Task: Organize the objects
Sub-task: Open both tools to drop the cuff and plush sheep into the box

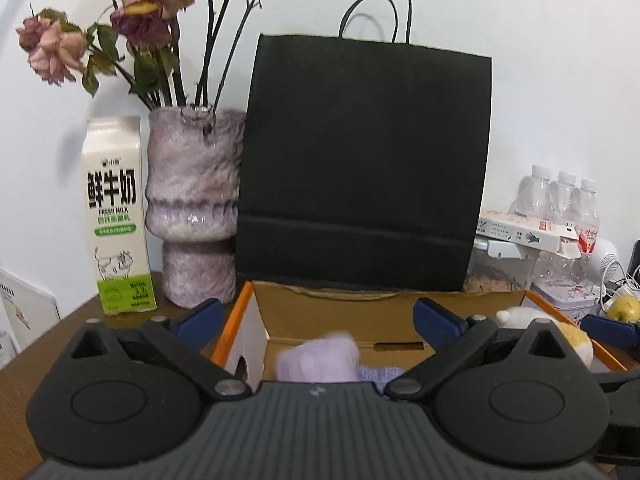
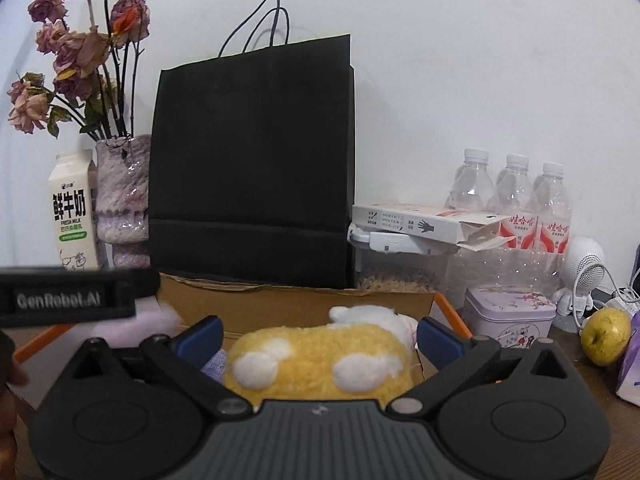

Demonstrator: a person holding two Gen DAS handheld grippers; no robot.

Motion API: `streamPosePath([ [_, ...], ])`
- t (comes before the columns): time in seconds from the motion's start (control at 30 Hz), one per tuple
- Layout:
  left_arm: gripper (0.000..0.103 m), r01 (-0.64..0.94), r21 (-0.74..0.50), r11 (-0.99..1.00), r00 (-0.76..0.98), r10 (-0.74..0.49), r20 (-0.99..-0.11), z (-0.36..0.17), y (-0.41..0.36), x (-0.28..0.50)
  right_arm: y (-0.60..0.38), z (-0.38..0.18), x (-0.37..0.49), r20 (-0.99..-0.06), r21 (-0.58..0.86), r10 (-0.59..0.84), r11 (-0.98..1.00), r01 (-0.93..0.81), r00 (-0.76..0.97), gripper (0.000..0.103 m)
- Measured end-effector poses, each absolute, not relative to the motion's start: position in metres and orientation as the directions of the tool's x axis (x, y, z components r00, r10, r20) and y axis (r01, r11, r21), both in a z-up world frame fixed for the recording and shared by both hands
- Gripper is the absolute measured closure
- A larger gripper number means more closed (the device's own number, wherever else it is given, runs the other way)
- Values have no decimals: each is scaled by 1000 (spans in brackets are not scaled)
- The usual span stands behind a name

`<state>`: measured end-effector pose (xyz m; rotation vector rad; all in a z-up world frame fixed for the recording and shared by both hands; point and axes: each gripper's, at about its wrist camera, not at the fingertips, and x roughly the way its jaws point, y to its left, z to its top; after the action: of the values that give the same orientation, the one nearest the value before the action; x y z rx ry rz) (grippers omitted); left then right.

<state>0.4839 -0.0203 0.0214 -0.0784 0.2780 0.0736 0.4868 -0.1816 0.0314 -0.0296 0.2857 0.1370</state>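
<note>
Now both tools gape — left tool [image 1: 318, 316] over purple plush [image 1: 320, 360], right tool [image 2: 318, 334] over yellow plush [image 2: 320, 360].

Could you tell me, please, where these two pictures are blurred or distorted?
Left wrist view: the lilac toy in the box is smeared, while the black bag and milk carton stay sharp; corners are dark from the fisheye. Right wrist view: the yellow toy looks soft, and the wall bows outward.
</note>
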Motion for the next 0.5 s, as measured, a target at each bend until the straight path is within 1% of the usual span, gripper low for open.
streamPosePath([
  [0.5,0,-94,-67,993,964,74,-255,20,-19,479,-184,32,482,-265,-8,129,991,-136,956,0],
])
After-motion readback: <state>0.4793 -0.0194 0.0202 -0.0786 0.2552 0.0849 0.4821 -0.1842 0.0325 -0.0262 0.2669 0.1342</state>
